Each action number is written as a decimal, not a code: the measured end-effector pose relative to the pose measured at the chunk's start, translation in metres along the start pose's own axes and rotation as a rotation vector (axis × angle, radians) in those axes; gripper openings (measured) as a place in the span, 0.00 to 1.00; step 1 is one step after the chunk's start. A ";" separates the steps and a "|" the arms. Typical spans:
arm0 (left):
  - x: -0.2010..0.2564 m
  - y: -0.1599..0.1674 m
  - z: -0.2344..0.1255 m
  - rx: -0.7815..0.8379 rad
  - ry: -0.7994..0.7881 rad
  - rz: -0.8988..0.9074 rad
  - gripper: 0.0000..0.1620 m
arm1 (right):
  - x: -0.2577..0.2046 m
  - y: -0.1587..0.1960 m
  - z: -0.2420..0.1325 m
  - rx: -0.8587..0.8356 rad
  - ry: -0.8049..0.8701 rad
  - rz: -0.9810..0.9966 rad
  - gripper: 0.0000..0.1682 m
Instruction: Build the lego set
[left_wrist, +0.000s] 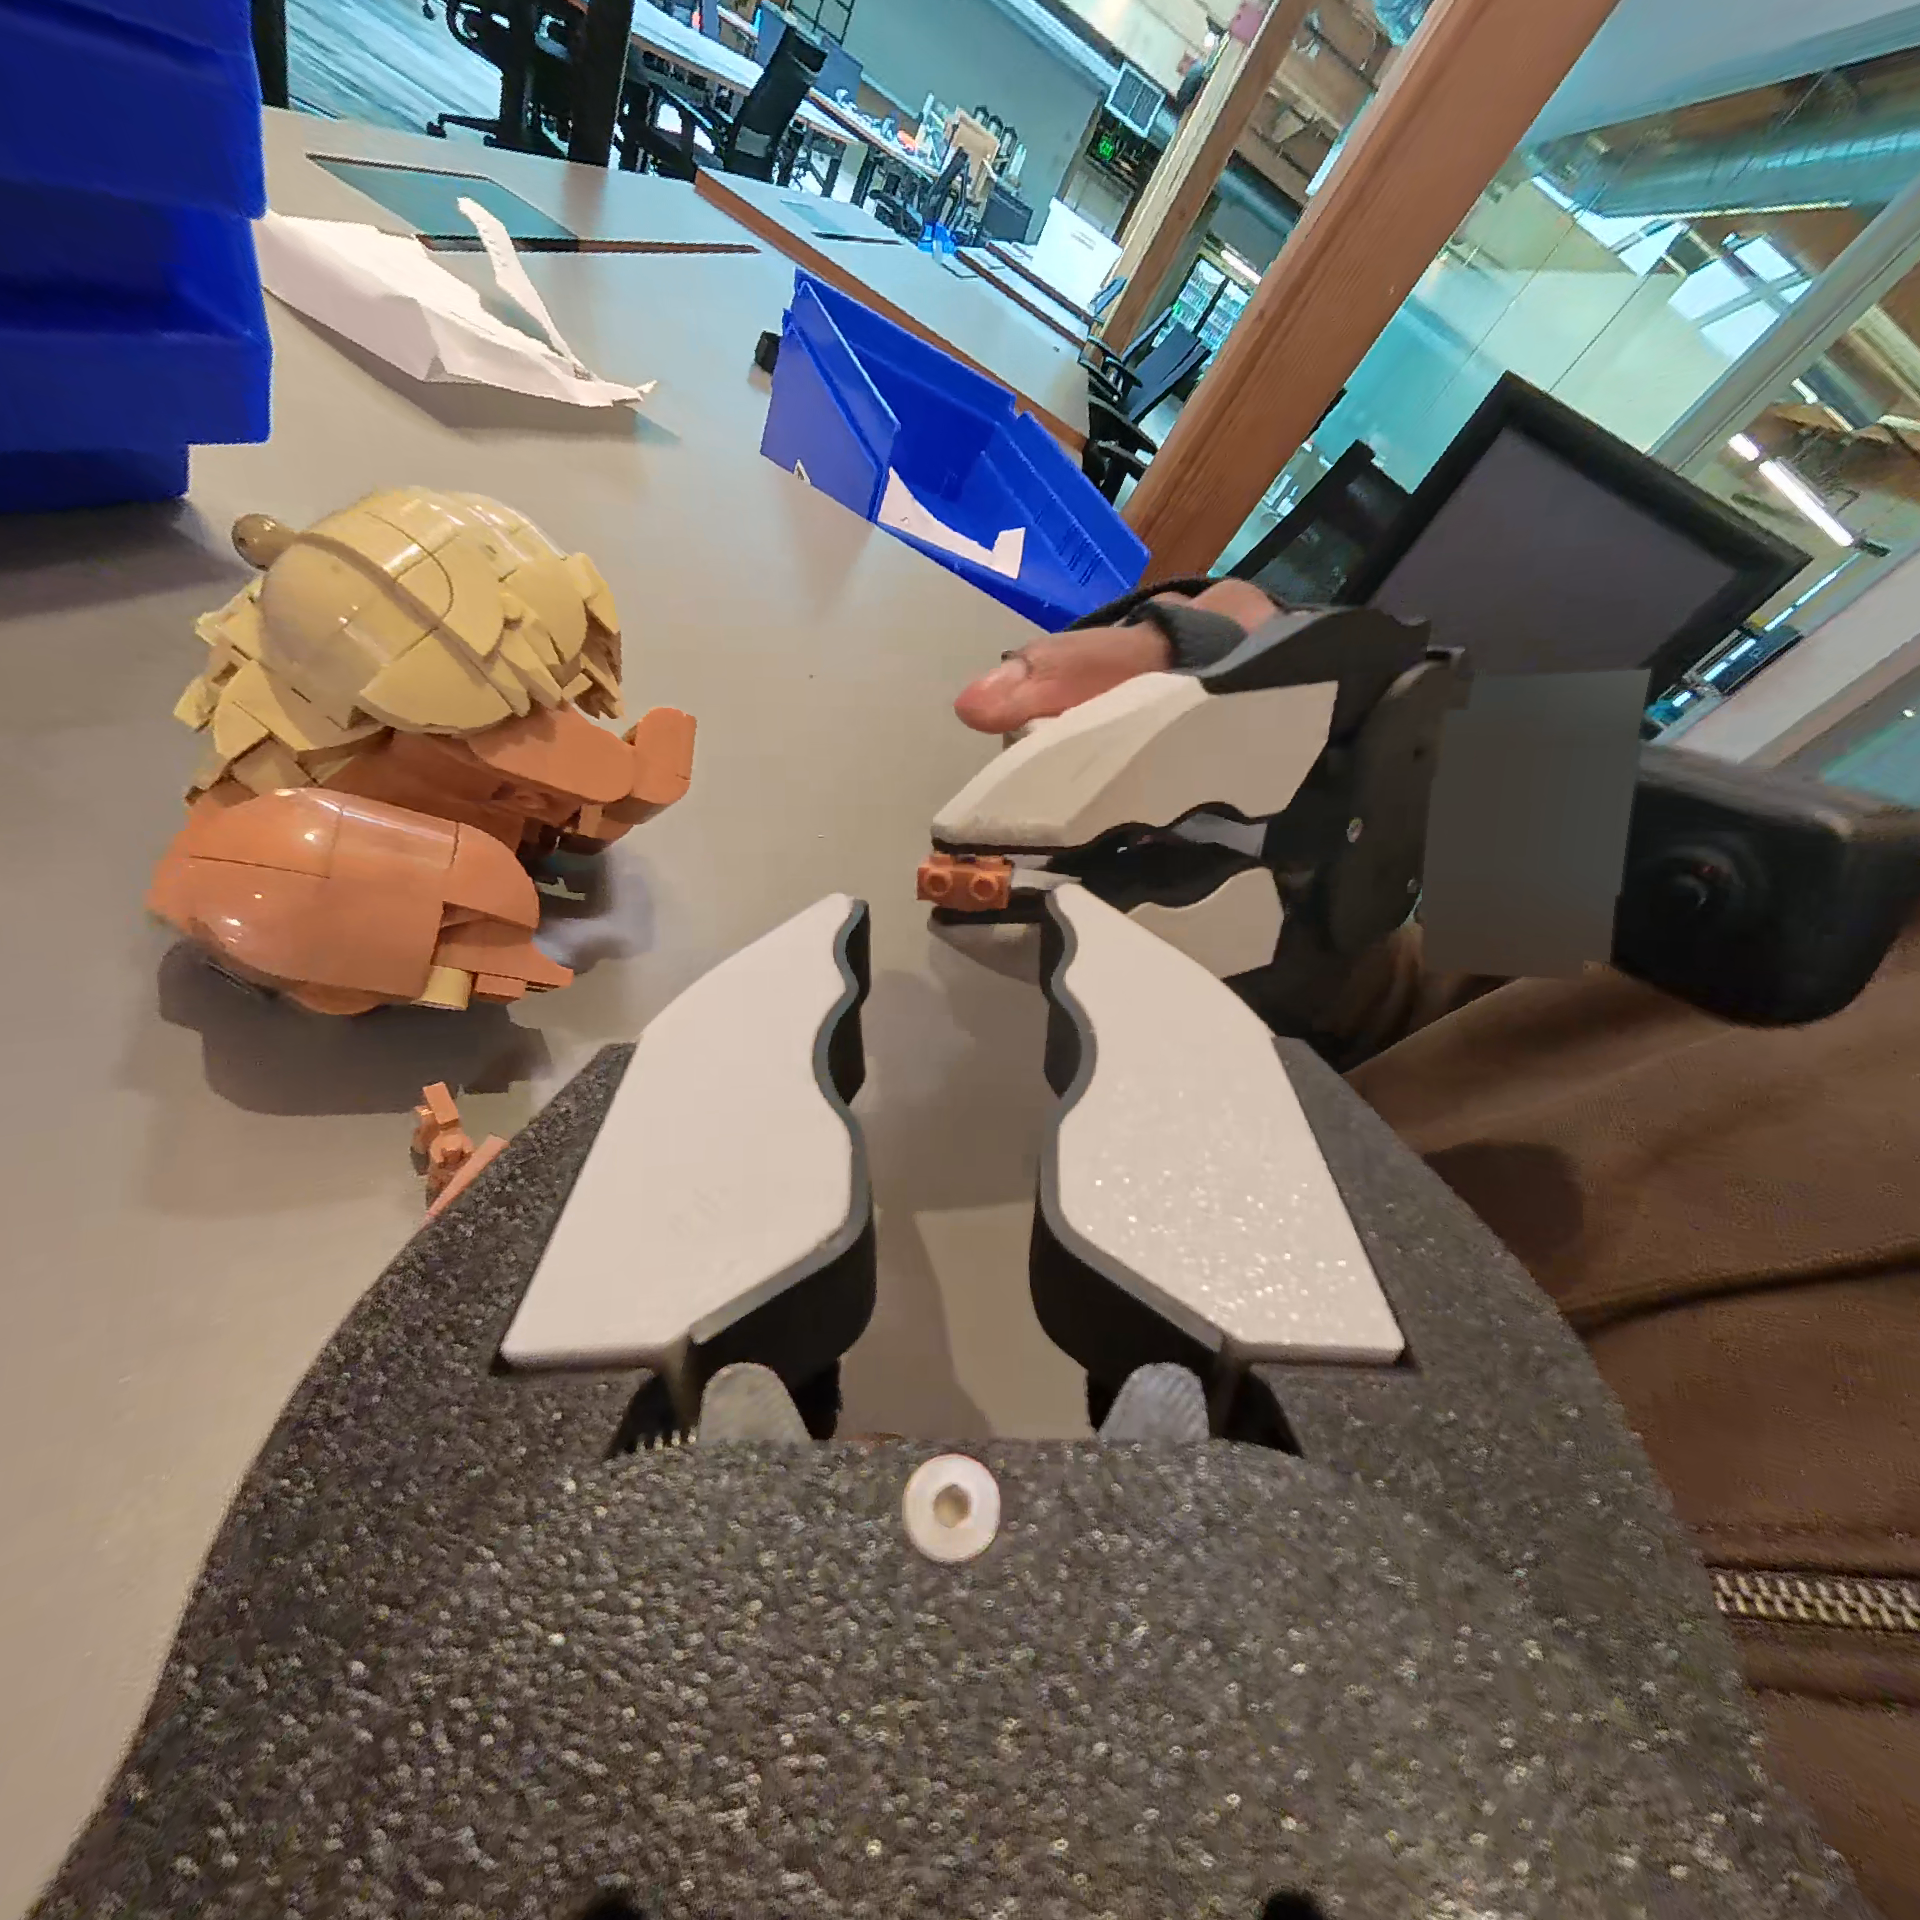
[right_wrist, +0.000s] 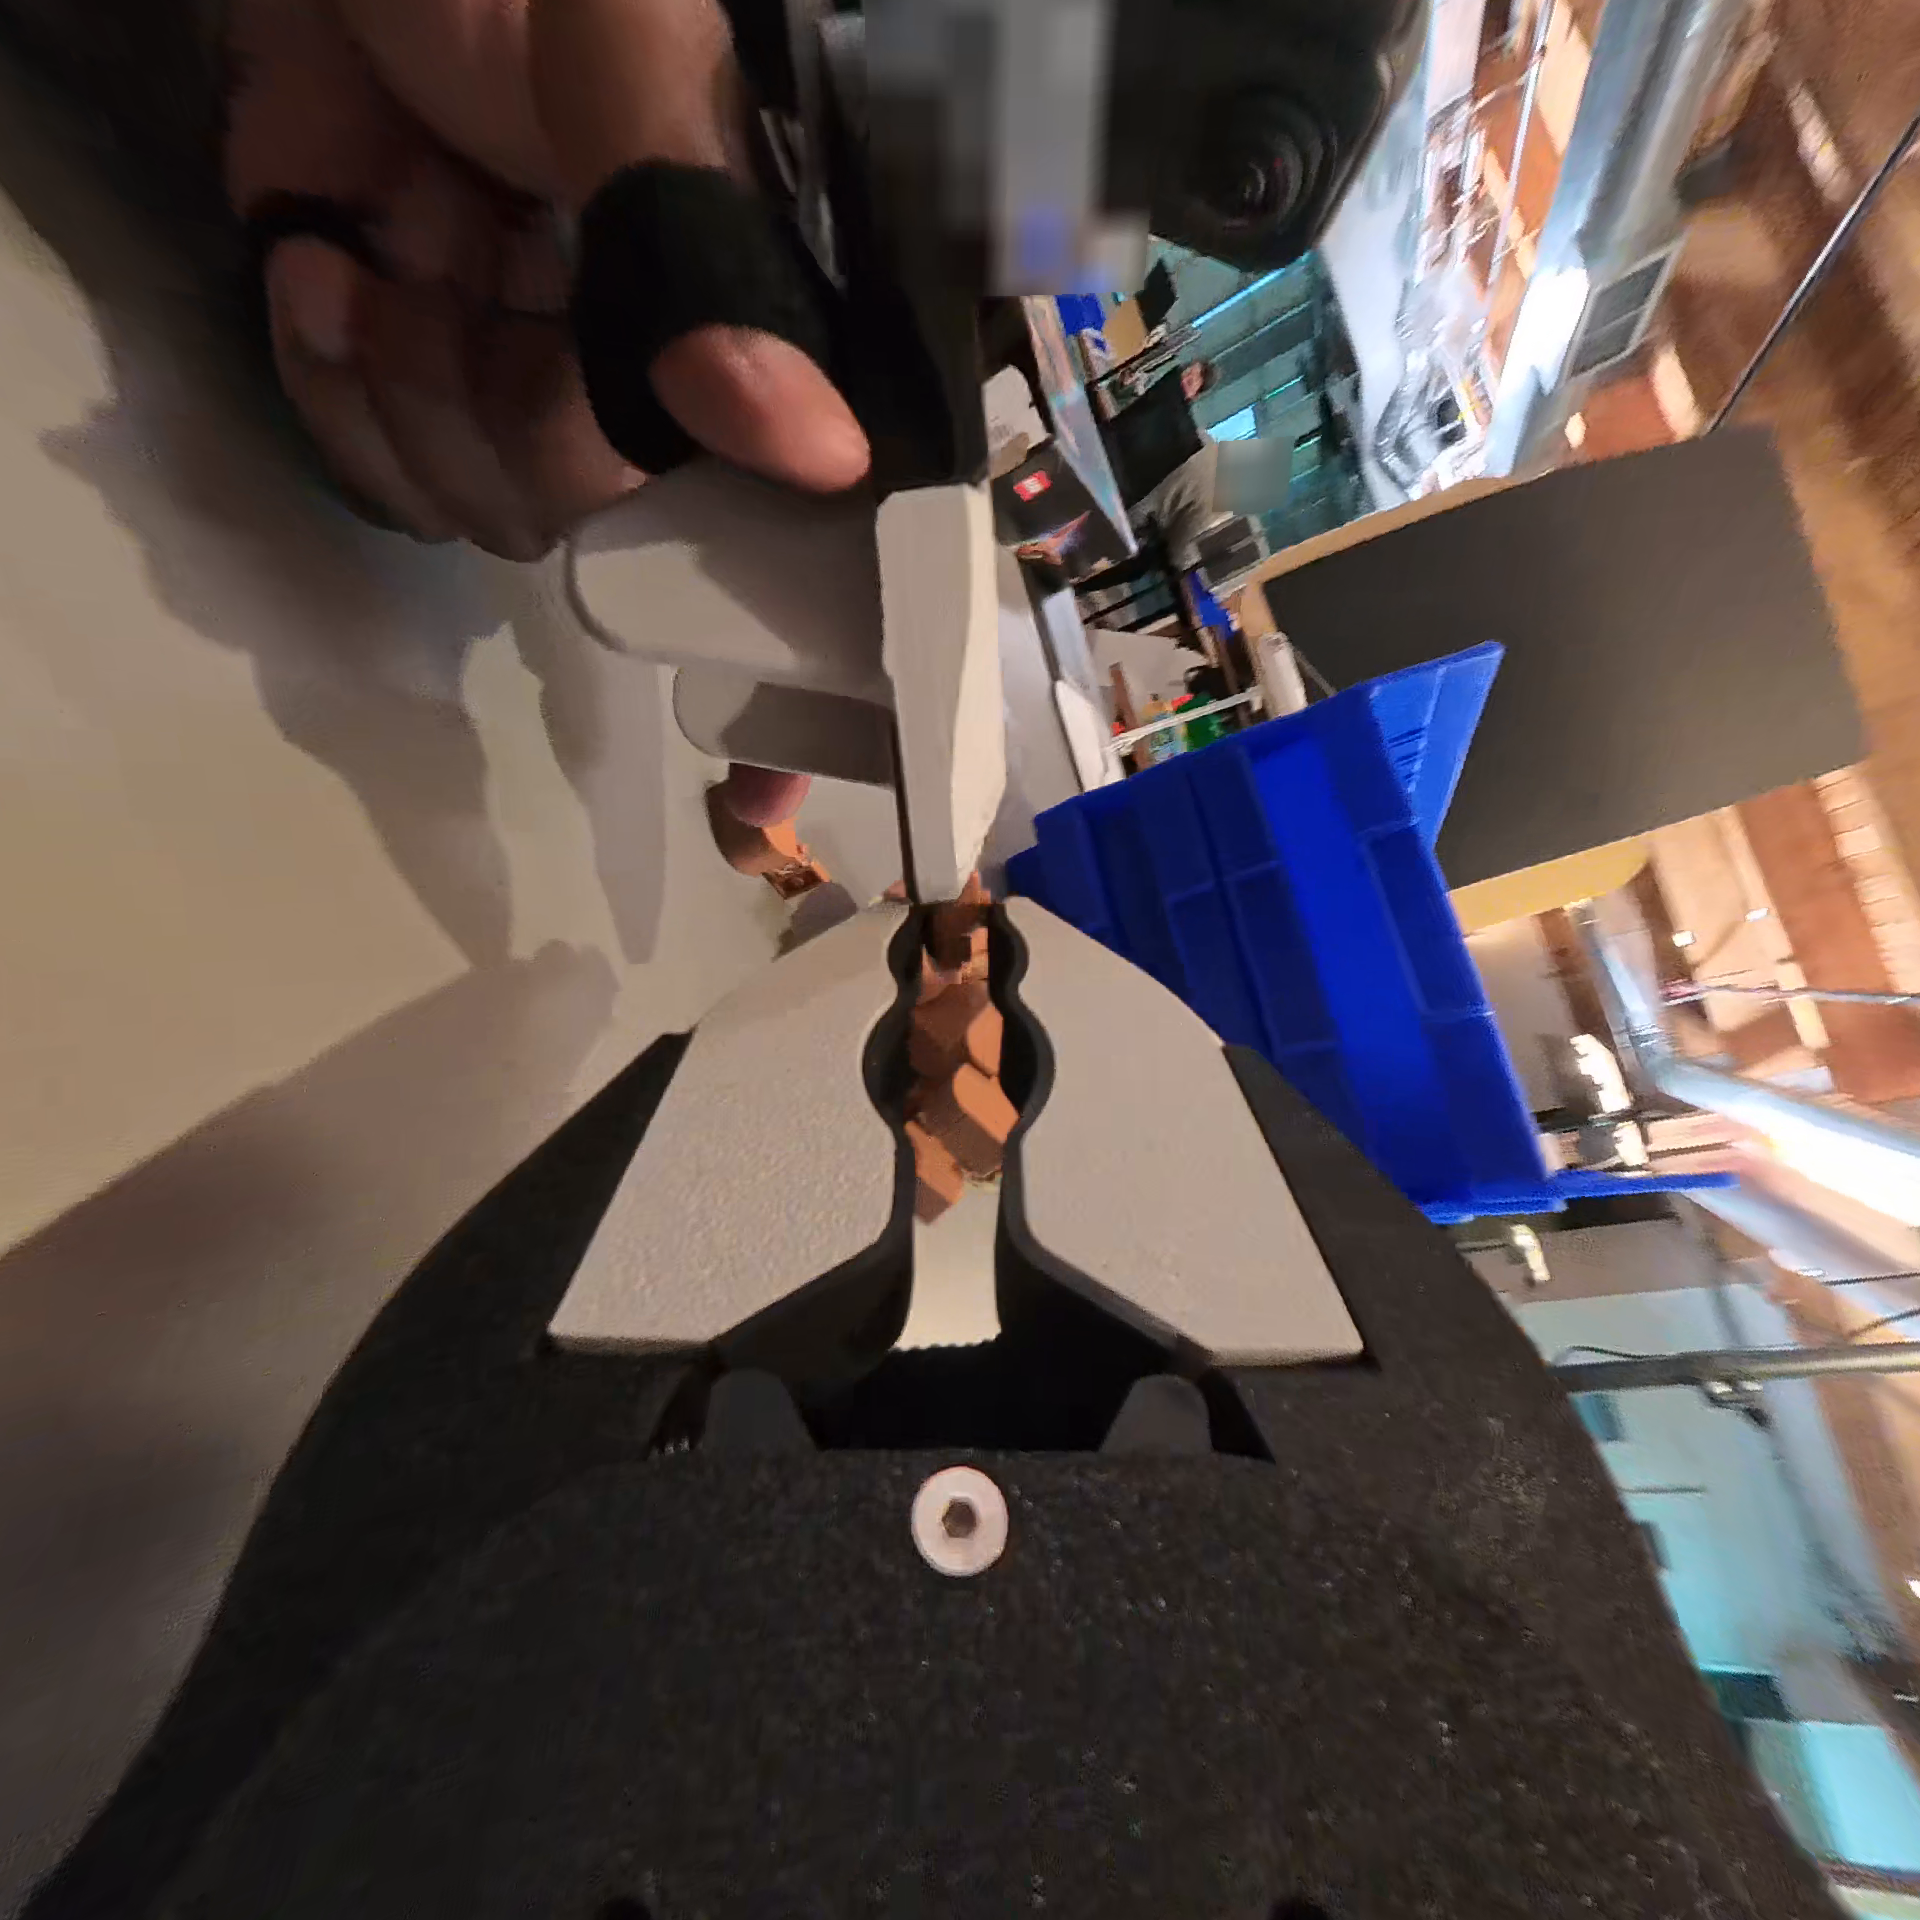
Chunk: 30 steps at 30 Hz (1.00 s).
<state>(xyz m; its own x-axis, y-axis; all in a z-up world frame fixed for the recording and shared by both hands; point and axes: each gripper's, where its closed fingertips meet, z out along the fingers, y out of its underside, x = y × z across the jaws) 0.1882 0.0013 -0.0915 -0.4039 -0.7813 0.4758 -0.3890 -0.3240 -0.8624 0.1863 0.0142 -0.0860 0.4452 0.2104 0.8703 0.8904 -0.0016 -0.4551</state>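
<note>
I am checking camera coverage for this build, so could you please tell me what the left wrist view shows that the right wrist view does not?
Only the left wrist view shows the tan and brown lego model lying on the grey table, white papers and the open left tongs from behind.

Only the right wrist view shows brown bricks deep between the right tongs.

Both show the small brown lego piece in the right tongs and a blue bin.

Grey table (left_wrist: 790, 644), wooden post (left_wrist: 1351, 260), glass partition (left_wrist: 1683, 270), dark monitor (left_wrist: 1558, 540), office chairs (left_wrist: 769, 94) behind.
</note>
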 end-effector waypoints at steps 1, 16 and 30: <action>0.001 -0.001 0.000 0.005 0.007 -0.006 0.19 | 0.000 -0.002 0.000 0.010 0.013 -0.029 0.07; 0.018 -0.004 -0.002 -0.006 -0.162 0.661 0.10 | 0.000 -0.005 0.000 0.030 0.025 0.010 0.15; 0.016 0.000 0.001 -0.084 -0.432 1.325 0.10 | -0.004 0.005 0.004 -0.053 0.029 -0.034 0.09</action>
<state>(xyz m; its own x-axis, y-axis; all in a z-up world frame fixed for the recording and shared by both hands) 0.1827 -0.0117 -0.0842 -0.2279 -0.5830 -0.7799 0.0231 0.7975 -0.6029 0.1883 0.0169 -0.0924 0.4163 0.1829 0.8907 0.9086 -0.0468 -0.4150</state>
